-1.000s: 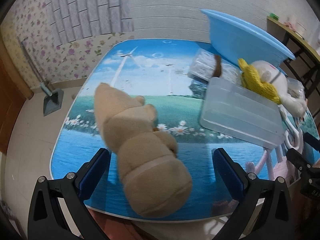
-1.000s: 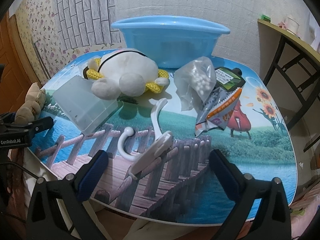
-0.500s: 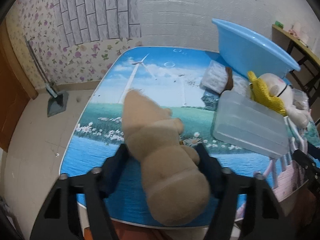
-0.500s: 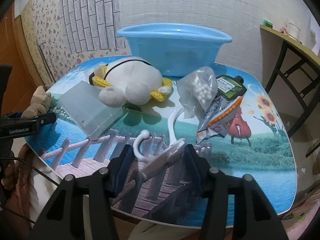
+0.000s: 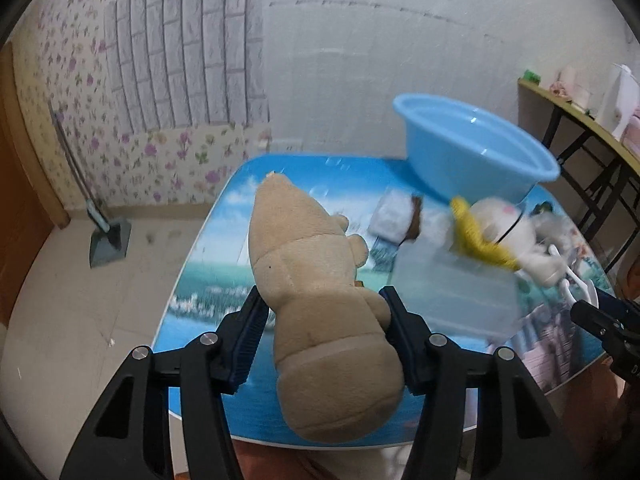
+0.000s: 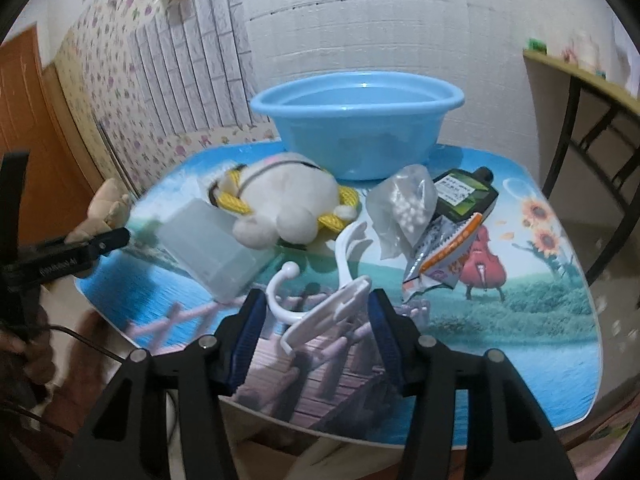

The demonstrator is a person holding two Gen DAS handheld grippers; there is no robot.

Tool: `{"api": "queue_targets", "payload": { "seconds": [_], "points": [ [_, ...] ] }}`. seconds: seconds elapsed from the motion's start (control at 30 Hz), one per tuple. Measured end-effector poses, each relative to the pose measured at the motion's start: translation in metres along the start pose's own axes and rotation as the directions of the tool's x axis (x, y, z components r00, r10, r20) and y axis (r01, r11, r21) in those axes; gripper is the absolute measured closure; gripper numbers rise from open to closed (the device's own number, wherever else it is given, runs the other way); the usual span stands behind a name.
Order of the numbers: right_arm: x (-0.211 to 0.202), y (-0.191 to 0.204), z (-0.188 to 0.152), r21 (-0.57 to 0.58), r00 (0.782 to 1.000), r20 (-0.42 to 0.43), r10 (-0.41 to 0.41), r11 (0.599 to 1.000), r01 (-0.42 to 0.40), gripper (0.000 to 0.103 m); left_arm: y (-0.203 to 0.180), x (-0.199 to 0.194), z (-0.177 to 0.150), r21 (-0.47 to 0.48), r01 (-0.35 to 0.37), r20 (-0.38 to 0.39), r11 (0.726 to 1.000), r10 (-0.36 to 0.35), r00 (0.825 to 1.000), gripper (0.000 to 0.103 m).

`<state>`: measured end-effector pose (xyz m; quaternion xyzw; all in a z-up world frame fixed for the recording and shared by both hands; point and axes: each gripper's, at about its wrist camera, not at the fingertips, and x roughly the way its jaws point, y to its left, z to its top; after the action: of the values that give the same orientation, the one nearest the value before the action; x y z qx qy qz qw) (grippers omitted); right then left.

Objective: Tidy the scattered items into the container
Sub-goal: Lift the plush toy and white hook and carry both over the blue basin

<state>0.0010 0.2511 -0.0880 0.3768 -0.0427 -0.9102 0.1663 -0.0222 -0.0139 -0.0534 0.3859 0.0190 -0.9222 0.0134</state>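
A tan plush toy (image 5: 312,264) hangs a little above the table's left end between the pads of my left gripper (image 5: 323,300); the jaws are closing and press its waist. My right gripper (image 6: 317,304) is shut on a white plastic hook (image 6: 328,308), held just above the picture-printed table (image 6: 500,320) near its front edge. The blue basin (image 6: 356,128) stands empty at the far edge. In front of it lie a white and yellow plush (image 6: 288,204), a clear plastic box (image 6: 208,248), a bag of white pellets (image 6: 404,204), a dark green bottle (image 6: 464,192) and a snack packet (image 6: 444,256).
A side table with black legs (image 6: 580,92) stands to the right of the table. A dustpan (image 5: 108,240) leans by the flowered wall on the floor at the left. The basin (image 5: 472,152) sits close to the white brick wall.
Both grippers went from wide open to closed, the left on the tan plush, the right on the white hook. Both have since risen, lifting their objects off the table.
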Motion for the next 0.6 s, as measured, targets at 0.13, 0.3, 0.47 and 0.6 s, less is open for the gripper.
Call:
{"api": "queue_targets", "payload": {
  "seconds": [0.13,0.3,0.47,0.6],
  "points": [
    [-0.015,0.001,0.01,0.0,0.999,0.054,0.008,1.0,-0.008,0.05,-0.014,-0.013,0.013,0.015,0.046,0.034,0.999,-0.047,0.998,0.047],
    [-0.026,0.004,0.021,-0.023,0.994,0.105,0.002,1.0,0.001,0.05,-0.035,-0.026,0.037,0.05,0.102,0.084,0.994,-0.106,0.991,0.047],
    [-0.032,0.0,0.04,-0.032,0.987,0.159,0.008,0.999,-0.003,0.05,-0.064,-0.026,0.062,0.105,0.133,0.12,0.986,-0.145,0.982,0.047],
    [-0.028,-0.008,0.055,-0.029,0.983,0.182,0.012,1.0,-0.007,0.05,-0.085,-0.017,0.079,0.139,0.148,0.128,0.979,-0.166,0.978,0.047]
  ]
}}
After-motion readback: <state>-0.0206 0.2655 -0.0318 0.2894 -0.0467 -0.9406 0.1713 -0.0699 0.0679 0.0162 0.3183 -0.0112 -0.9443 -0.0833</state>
